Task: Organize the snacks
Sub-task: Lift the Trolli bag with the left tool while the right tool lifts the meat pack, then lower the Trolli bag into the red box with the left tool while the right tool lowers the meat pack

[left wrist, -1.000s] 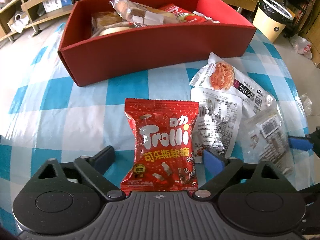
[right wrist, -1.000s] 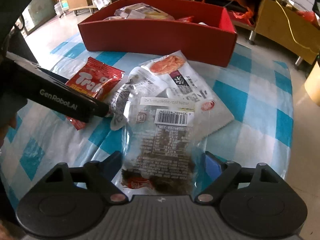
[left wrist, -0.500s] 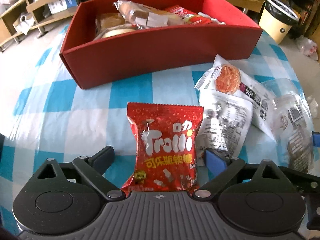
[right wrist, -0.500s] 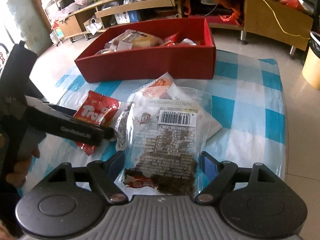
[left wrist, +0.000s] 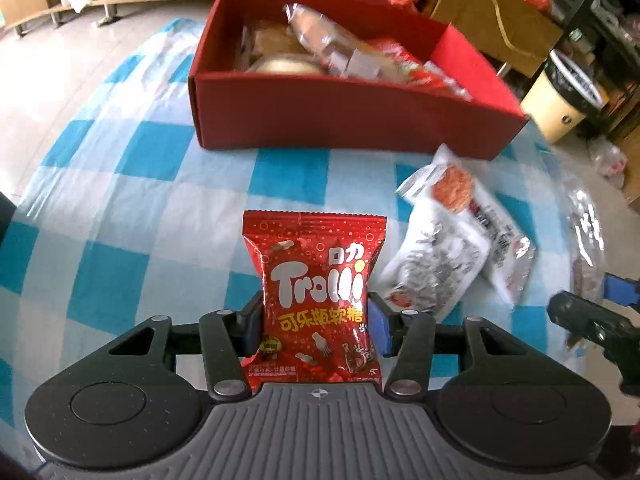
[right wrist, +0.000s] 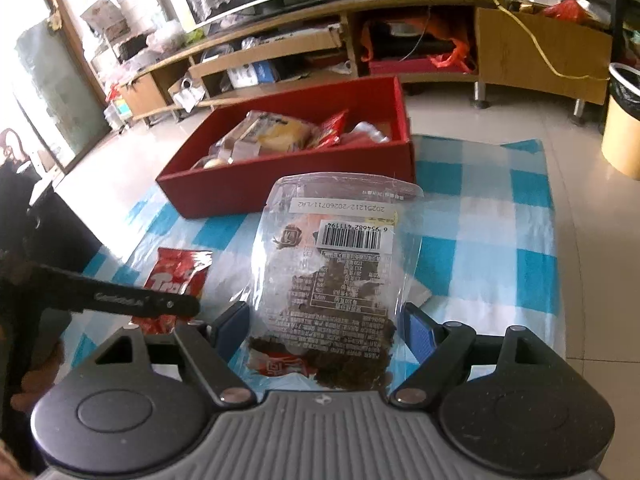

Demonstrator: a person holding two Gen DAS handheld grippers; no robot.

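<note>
the left tool (left wrist: 316, 316) is pinching the red trolli bag (left wrist: 314, 300) by its lower half, its fingers pressed against both sides of the pack, which stands upright between them above the checked cloth (left wrist: 120, 208) on the tabletop. in the right wrist view that tool (right wrist: 188, 306) shows as a black bar crossing the same bag (right wrist: 180, 272) near the cloth's left edge.

past the trolli bag, toward the far edge of the tabletop, sits the red box (left wrist: 340, 112) holding several wrapped snacks, among them a long clear-wrapped bread pack (left wrist: 328, 46) lying across the top. the box is seen again from the right side (right wrist: 280, 184), its near wall facing the camera.

right of the trolli bag, two white packs (left wrist: 452, 248) lie flat and overlapping on the cloth, one showing an orange round picture; they are close to the box's right end but apart from it.

at the right, the right tool (right wrist: 326, 330) grips a clear bag (right wrist: 336, 276) with dark contents and a barcode label, its blue pads closed against the bag's lower sides. the bag hangs upright, lifted off the cloth, in front of the box. in the left wrist view this bag (left wrist: 586, 248) appears blurred at the right edge above the right tool (left wrist: 592, 312).
</note>
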